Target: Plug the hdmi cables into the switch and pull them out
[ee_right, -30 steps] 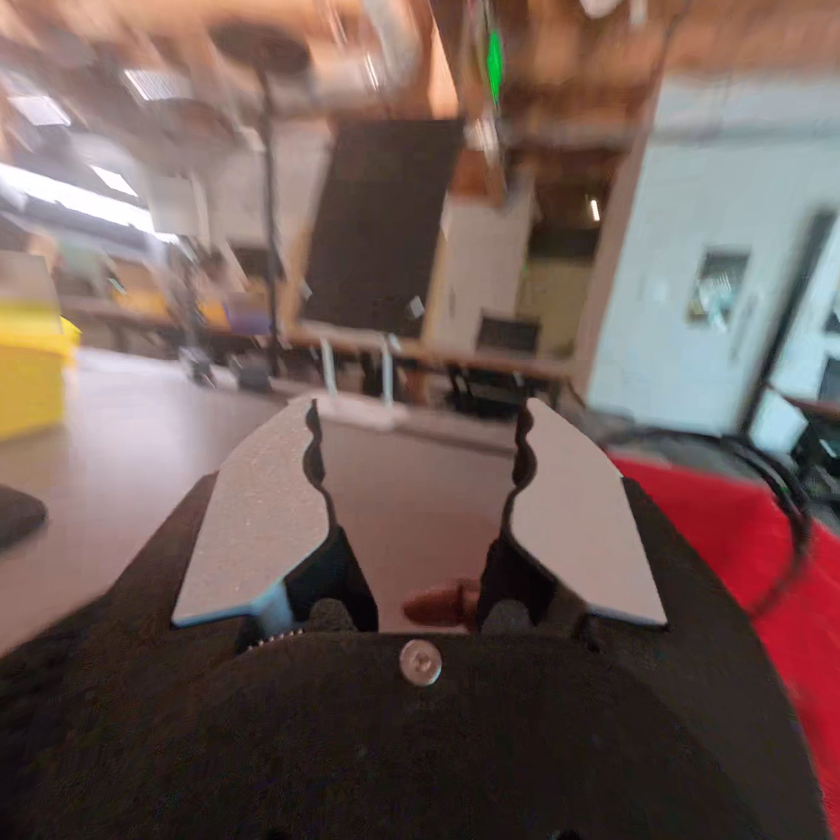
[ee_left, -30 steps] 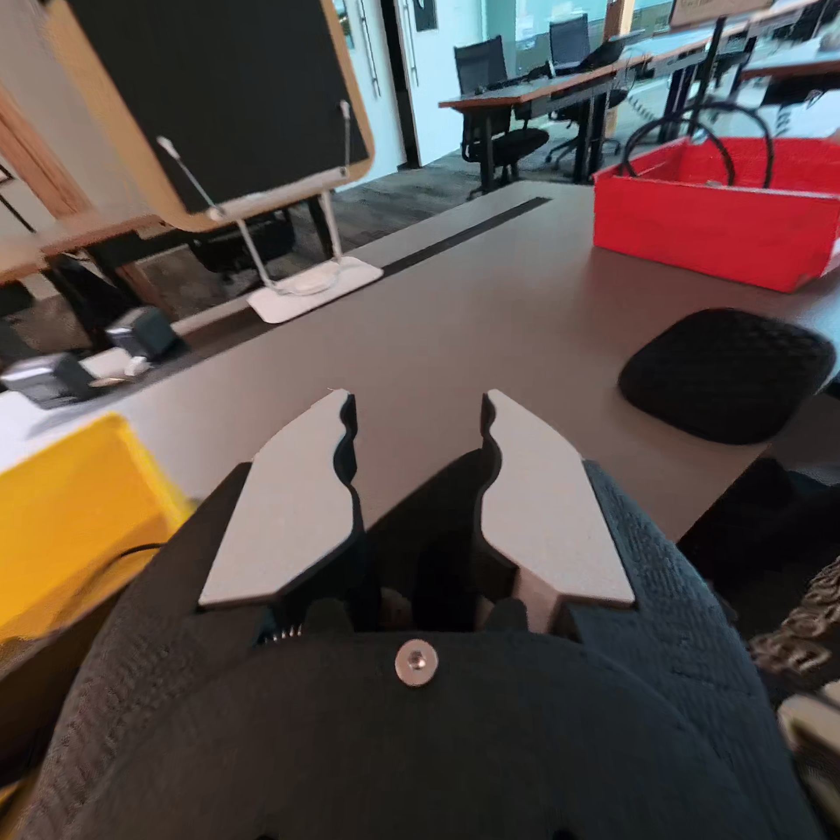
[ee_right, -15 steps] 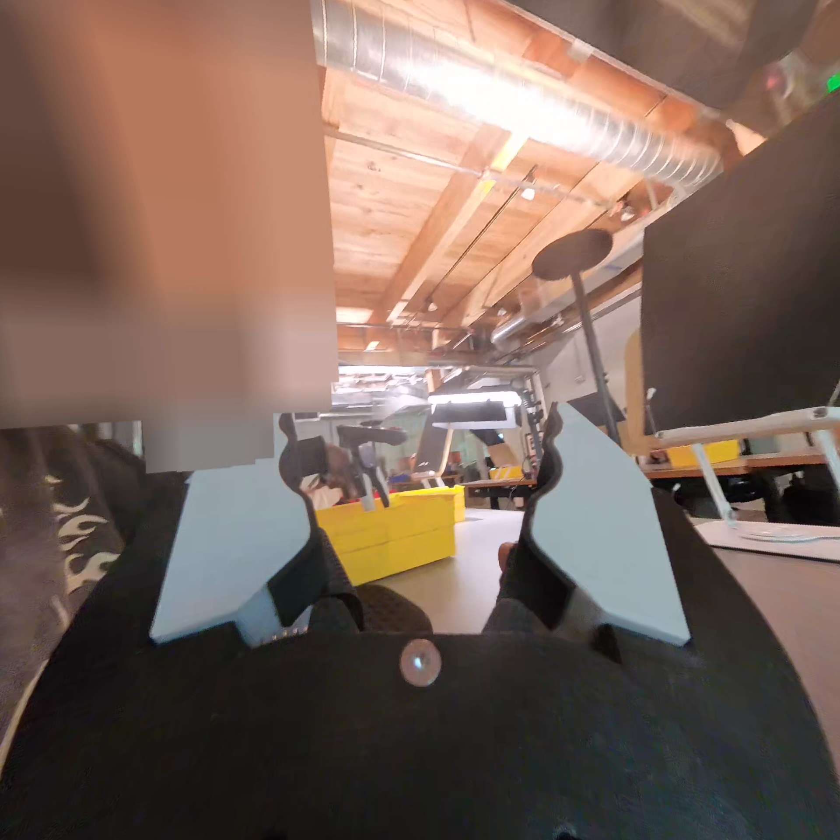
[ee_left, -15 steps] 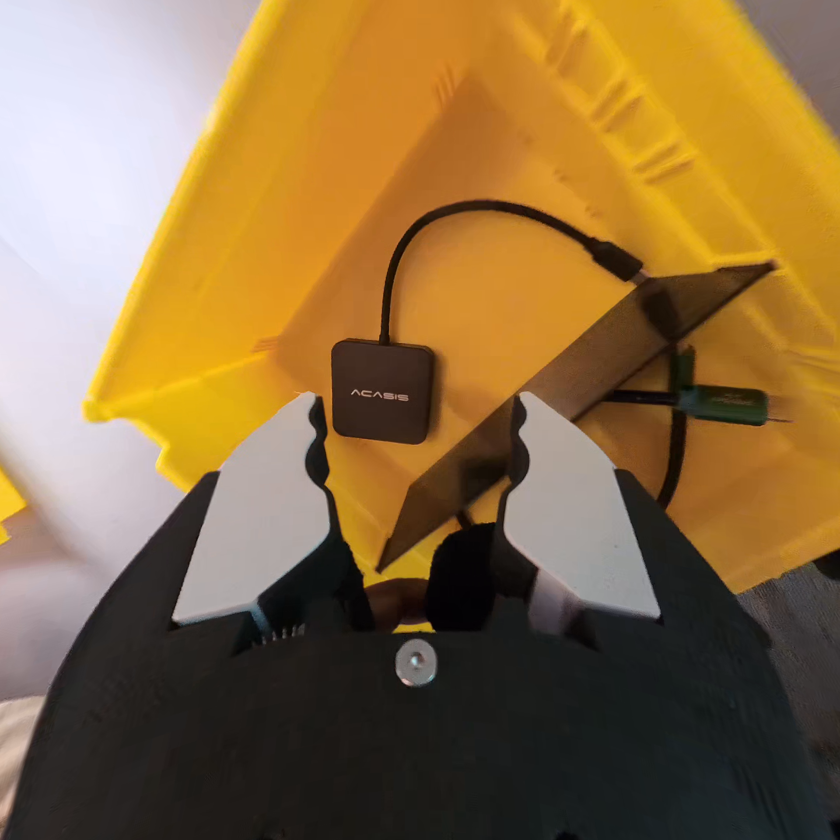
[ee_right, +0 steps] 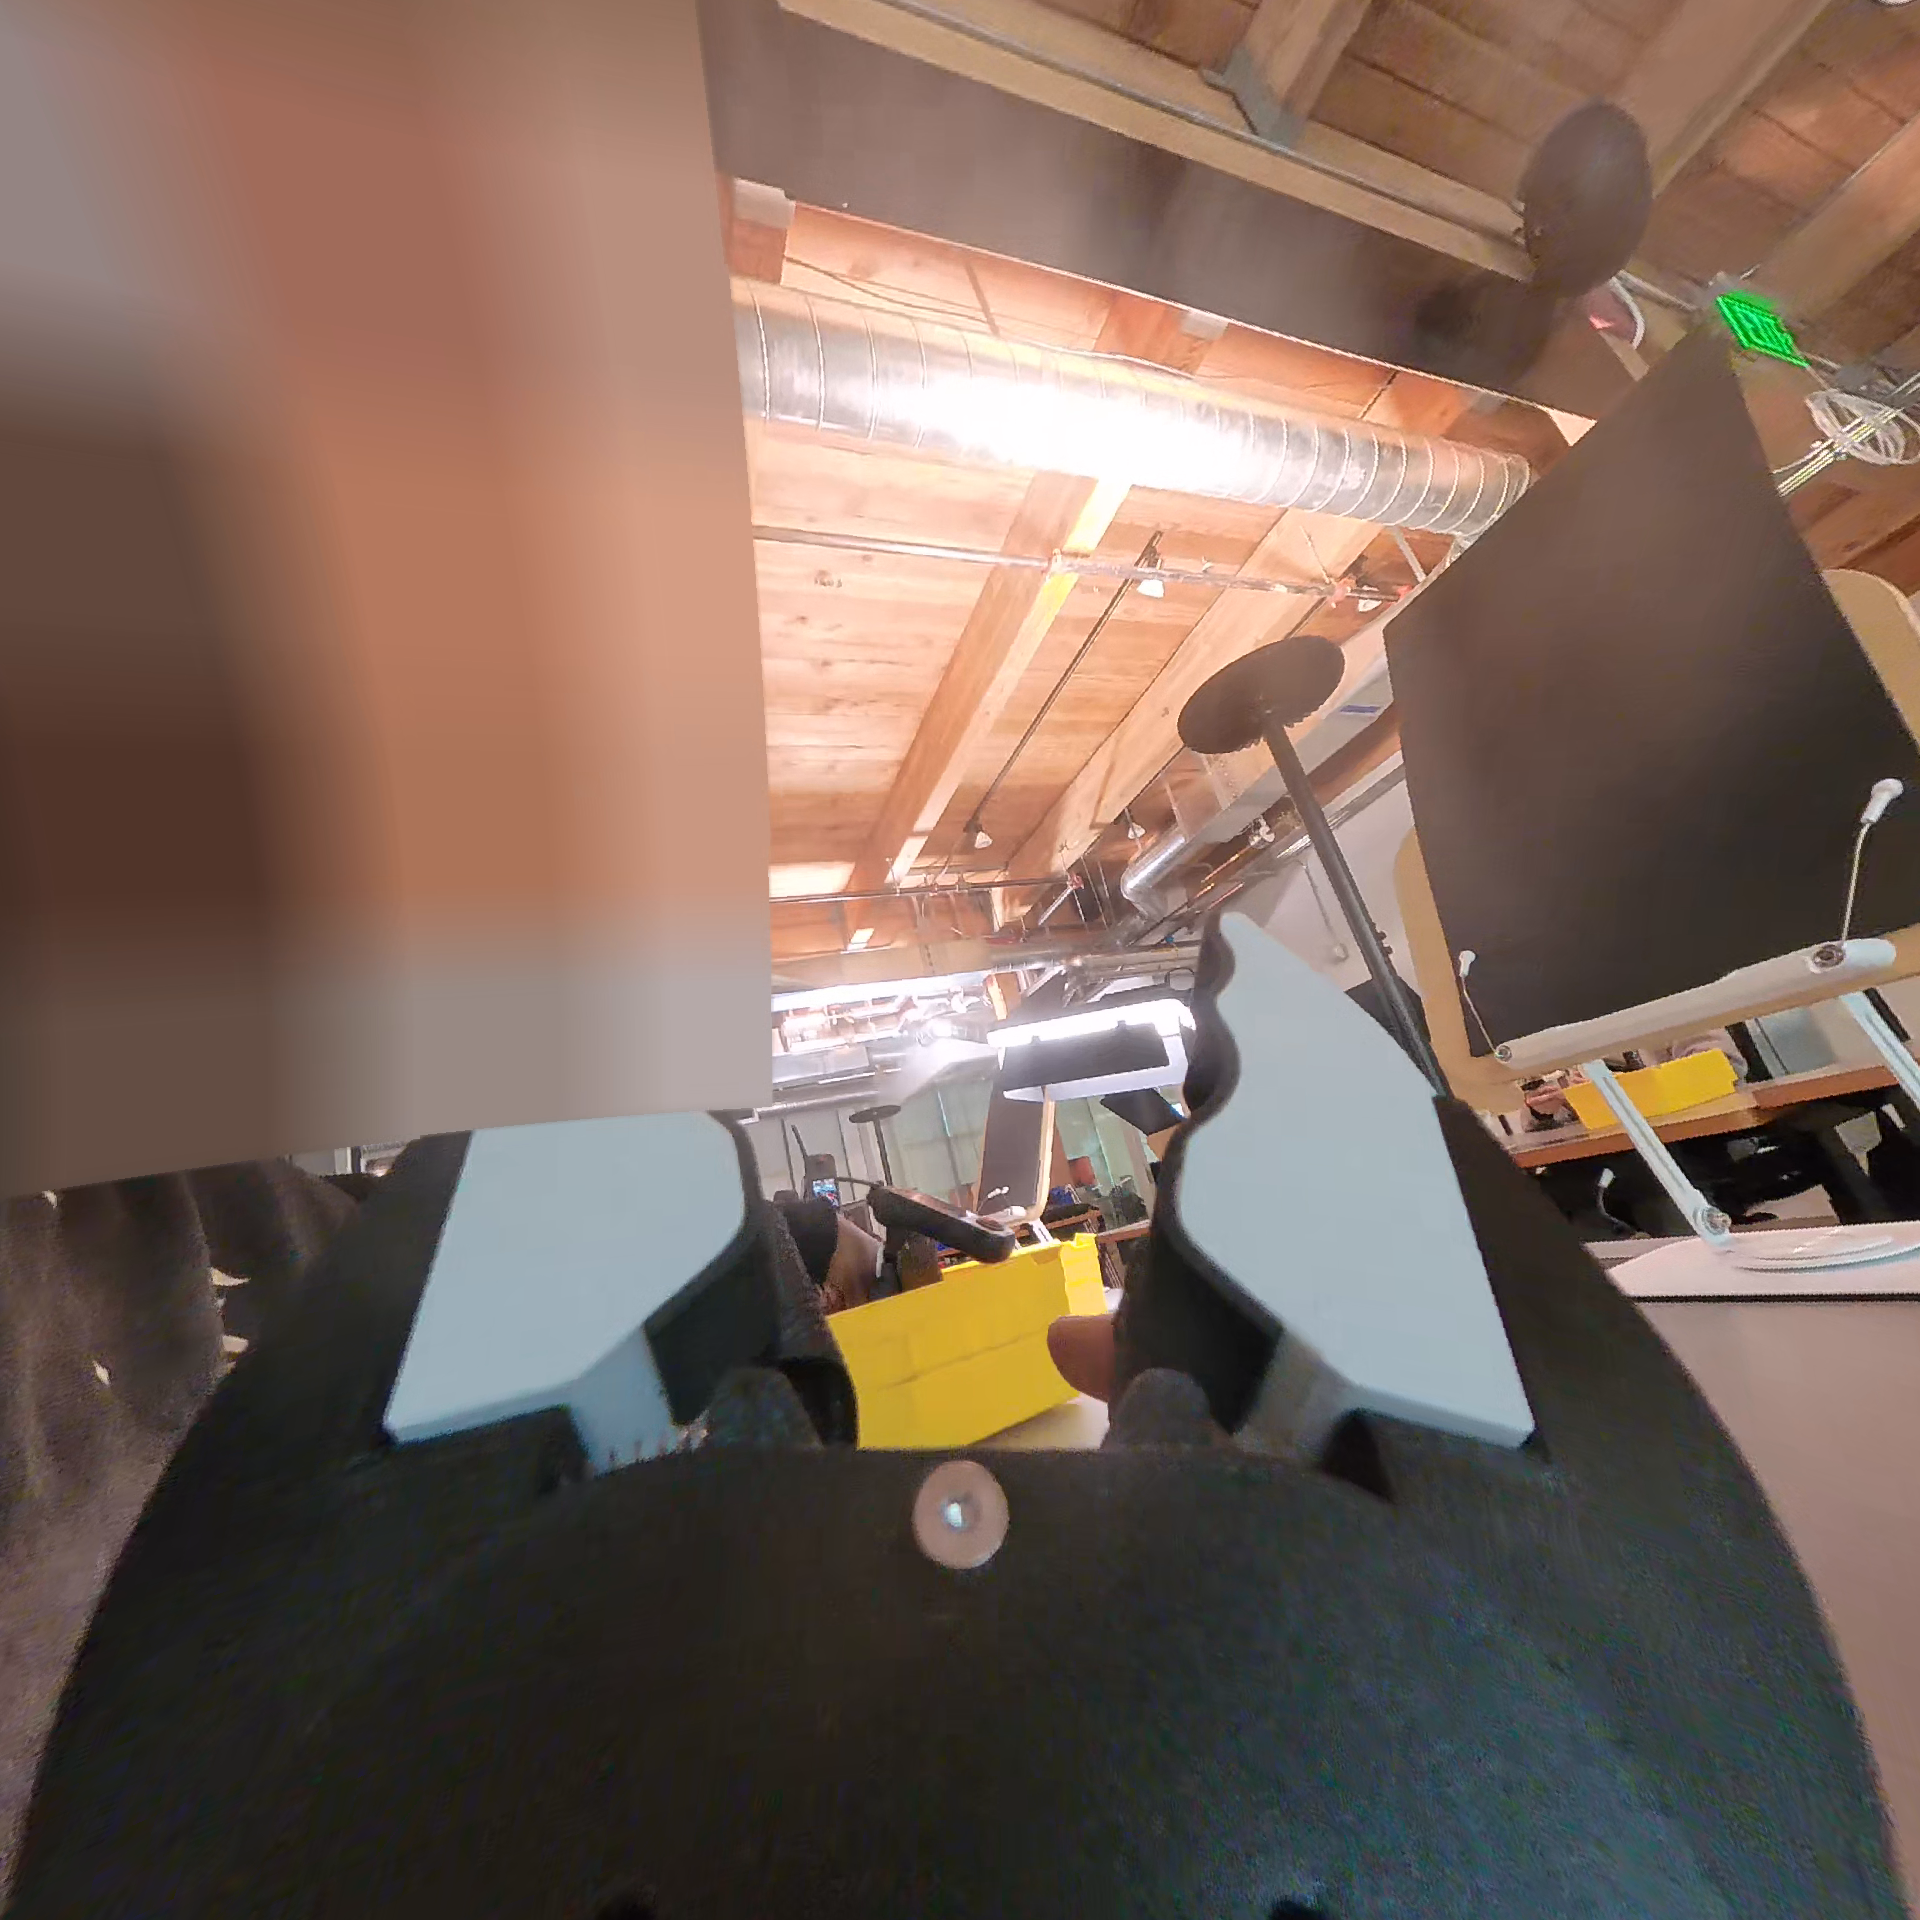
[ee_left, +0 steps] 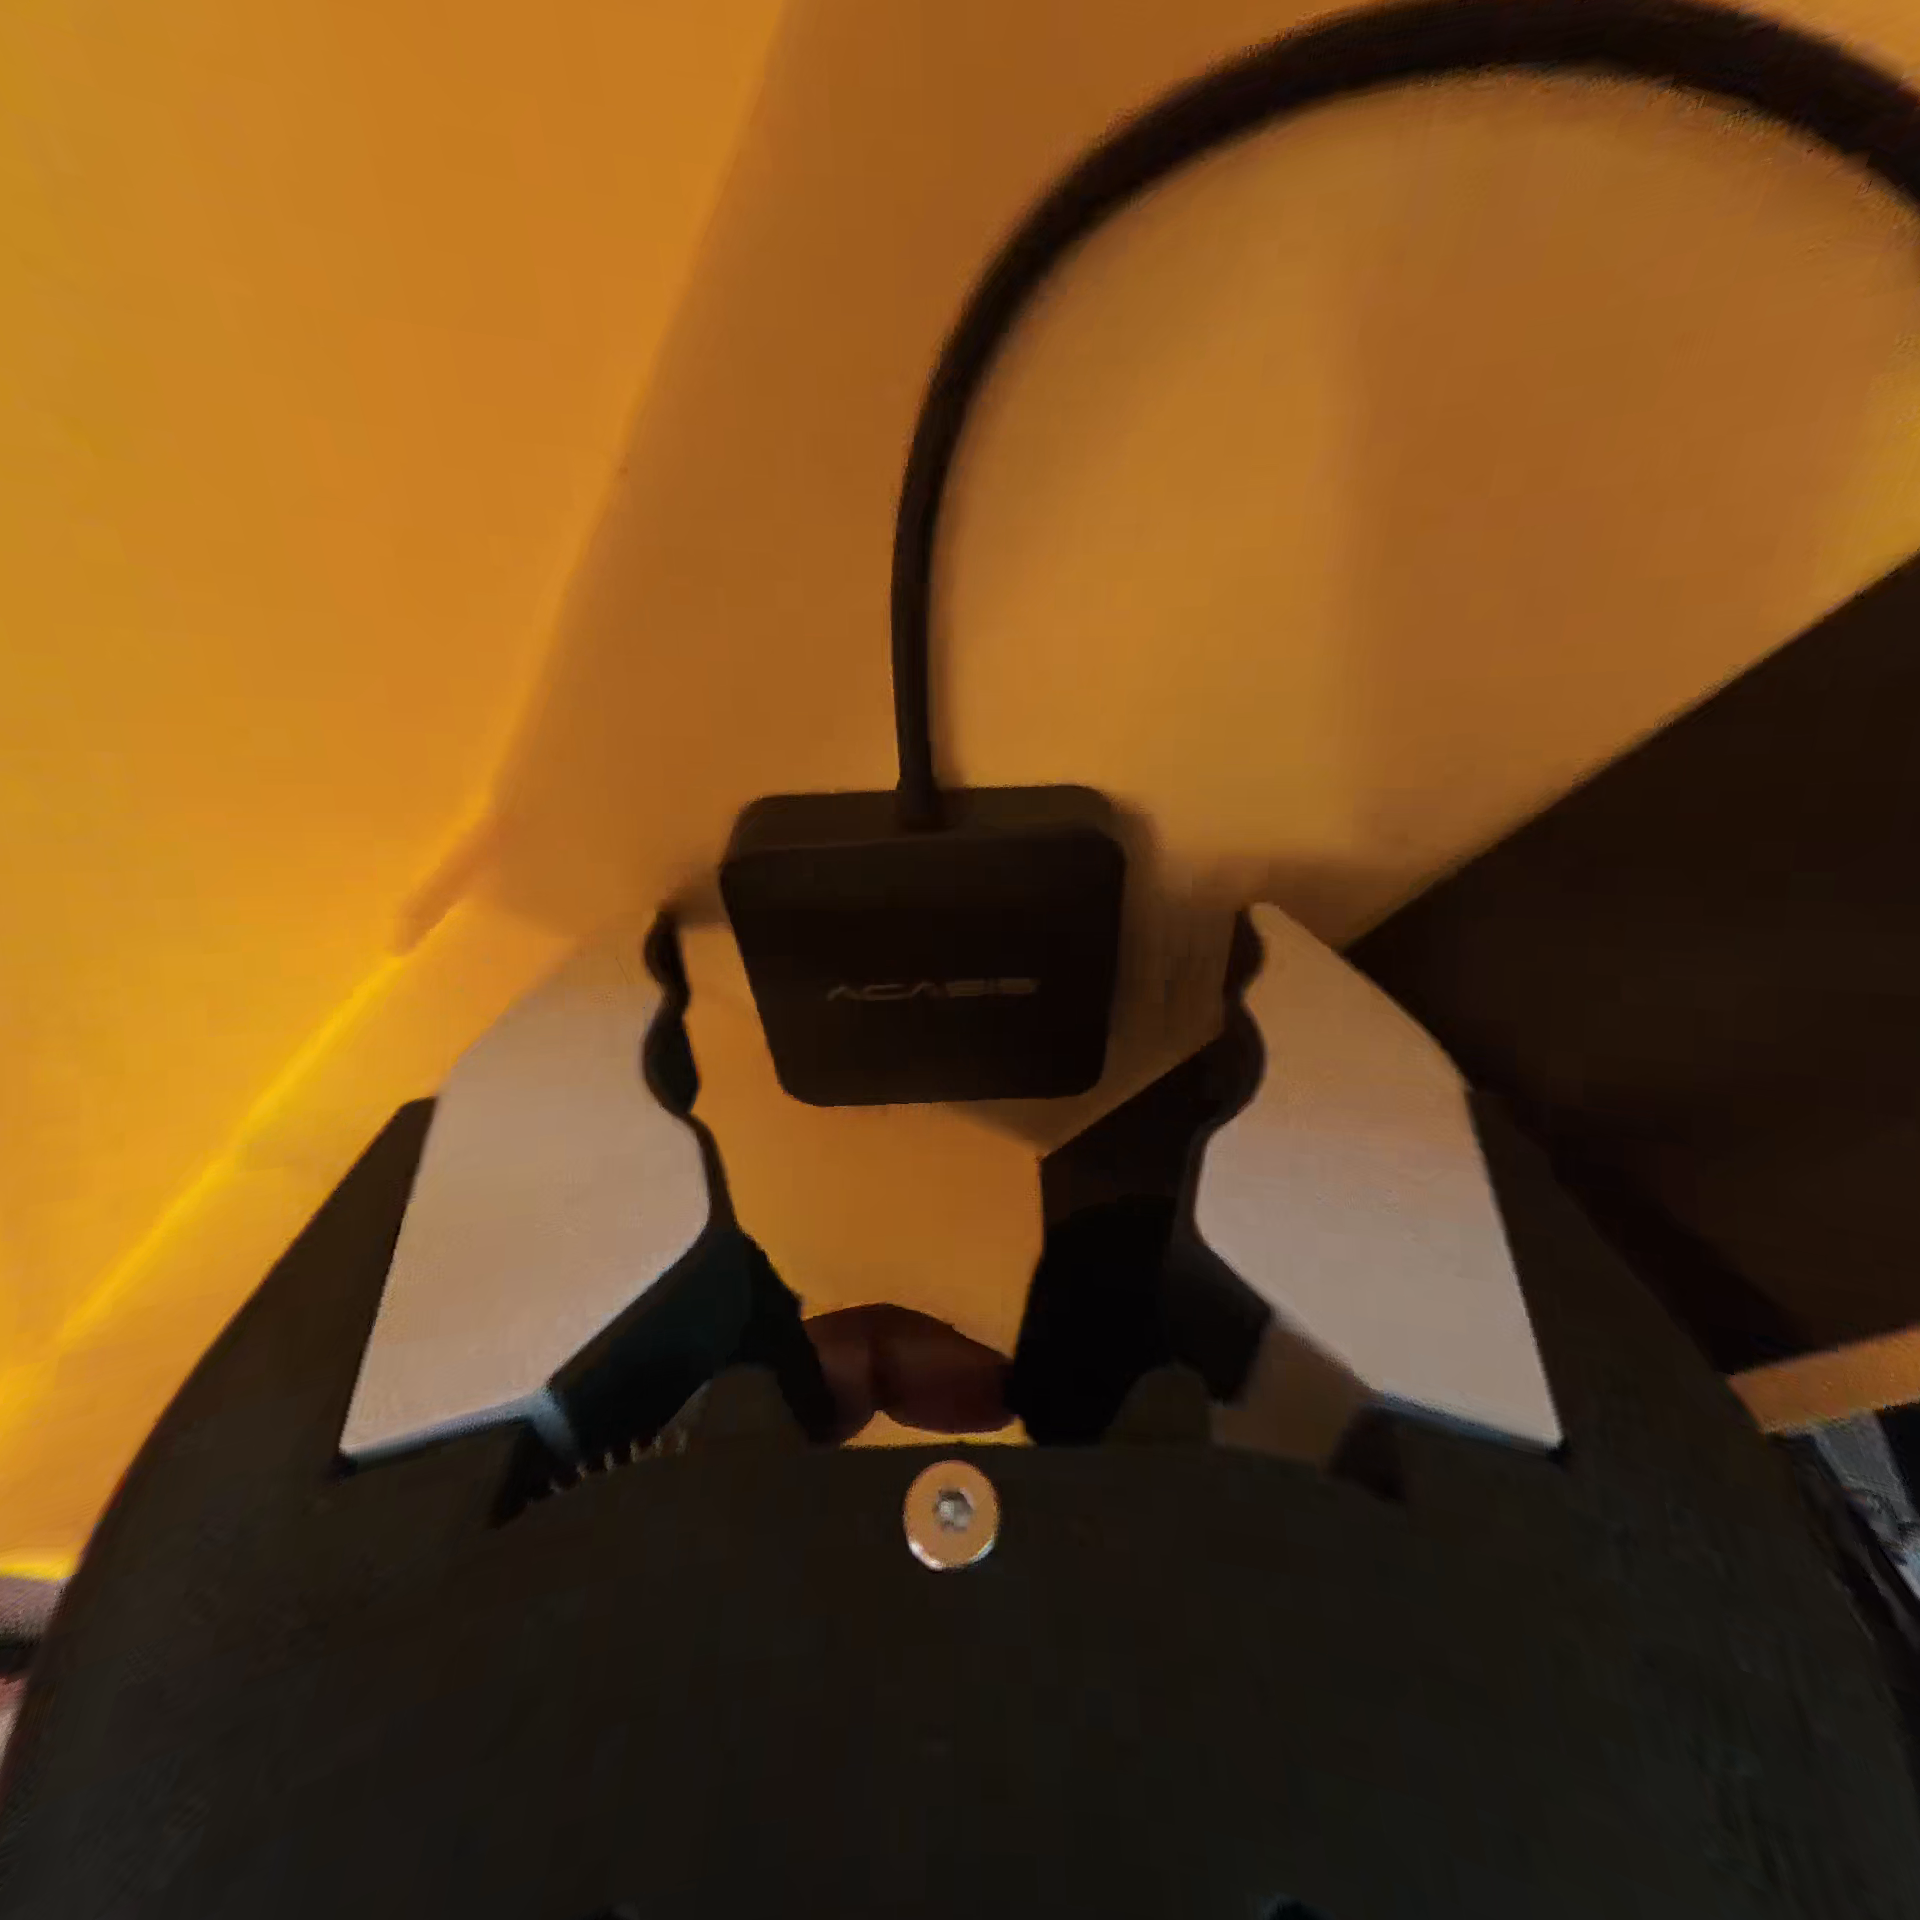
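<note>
In the left wrist view, the black square switch (ee_left: 925, 956) lies flat on the floor of a yellow bin (ee_left: 364, 520). Its own black cable (ee_left: 914, 582) leaves the far edge and loops up to the right. My left gripper (ee_left: 956, 935) is open and low inside the bin, with one finger on each side of the switch. I cannot tell whether the fingers touch it. My right gripper (ee_right: 966, 987) is open and empty, tilted up toward the ceiling; a blurred patch hides its left fingertip. No HDMI cable shows.
A dark flat panel (ee_left: 1662, 987) leans inside the bin just right of my left gripper. In the right wrist view, the yellow bin (ee_right: 966, 1340) stands ahead on the brown table (ee_right: 1787, 1434), and a black board on a white stand (ee_right: 1642, 727) is at the right.
My left gripper swung from above the table to over the bin, then dropped into it until its fingers flank the switch. My right gripper stays raised, with its jaws a little narrower.
</note>
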Tool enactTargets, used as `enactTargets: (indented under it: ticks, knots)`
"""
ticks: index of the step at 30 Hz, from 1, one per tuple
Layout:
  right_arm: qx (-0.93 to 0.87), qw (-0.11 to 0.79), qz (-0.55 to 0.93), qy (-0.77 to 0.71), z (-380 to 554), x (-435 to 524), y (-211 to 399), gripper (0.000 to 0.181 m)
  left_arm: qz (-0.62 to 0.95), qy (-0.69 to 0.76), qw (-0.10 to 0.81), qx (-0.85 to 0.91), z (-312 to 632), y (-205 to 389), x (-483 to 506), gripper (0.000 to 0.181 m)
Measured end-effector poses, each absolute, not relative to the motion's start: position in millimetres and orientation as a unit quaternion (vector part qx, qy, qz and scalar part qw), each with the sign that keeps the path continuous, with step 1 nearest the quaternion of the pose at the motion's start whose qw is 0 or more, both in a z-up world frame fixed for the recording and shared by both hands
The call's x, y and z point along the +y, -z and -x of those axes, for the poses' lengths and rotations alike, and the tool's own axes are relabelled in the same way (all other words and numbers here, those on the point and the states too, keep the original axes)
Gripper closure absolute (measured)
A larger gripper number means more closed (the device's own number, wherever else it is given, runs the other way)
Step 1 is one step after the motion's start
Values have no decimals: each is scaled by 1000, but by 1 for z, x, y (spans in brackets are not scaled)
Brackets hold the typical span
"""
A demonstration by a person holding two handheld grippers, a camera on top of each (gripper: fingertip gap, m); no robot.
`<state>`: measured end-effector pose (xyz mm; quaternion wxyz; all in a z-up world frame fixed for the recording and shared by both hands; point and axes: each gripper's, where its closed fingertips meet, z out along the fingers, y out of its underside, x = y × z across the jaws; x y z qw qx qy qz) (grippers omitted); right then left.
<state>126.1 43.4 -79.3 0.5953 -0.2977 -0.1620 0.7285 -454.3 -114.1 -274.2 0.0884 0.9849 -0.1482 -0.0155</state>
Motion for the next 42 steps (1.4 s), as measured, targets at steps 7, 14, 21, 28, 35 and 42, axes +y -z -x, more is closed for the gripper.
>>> enactTargets:
  ticks: [7, 14, 21, 28, 35, 42]
  knots:
    - [-149, 595, 301, -731, -129, 48, 80, 97, -987, 29, 42, -150, 451, 270, -103, 115]
    - [-133, 591, 306, -734, -131, 53, 81, 99, -980, 123, -73, -142, 452, 232, -91, 115]
    - [-185, 627, 321, -686, -118, 44, 85, 102, -835, 327, -438, -65, 412, 81, -60, 115]
    - [-265, 661, 340, -614, -96, 31, 96, 107, -629, 209, -748, -19, 255, 8, -70, 115]
    - [-339, 714, 326, -519, -80, 11, 104, 110, -493, -246, -834, 31, 103, 35, -34, 115]
    - [-435, 772, 271, -376, -59, -15, 118, 120, -488, -517, -694, 111, 11, 94, -1, 115]
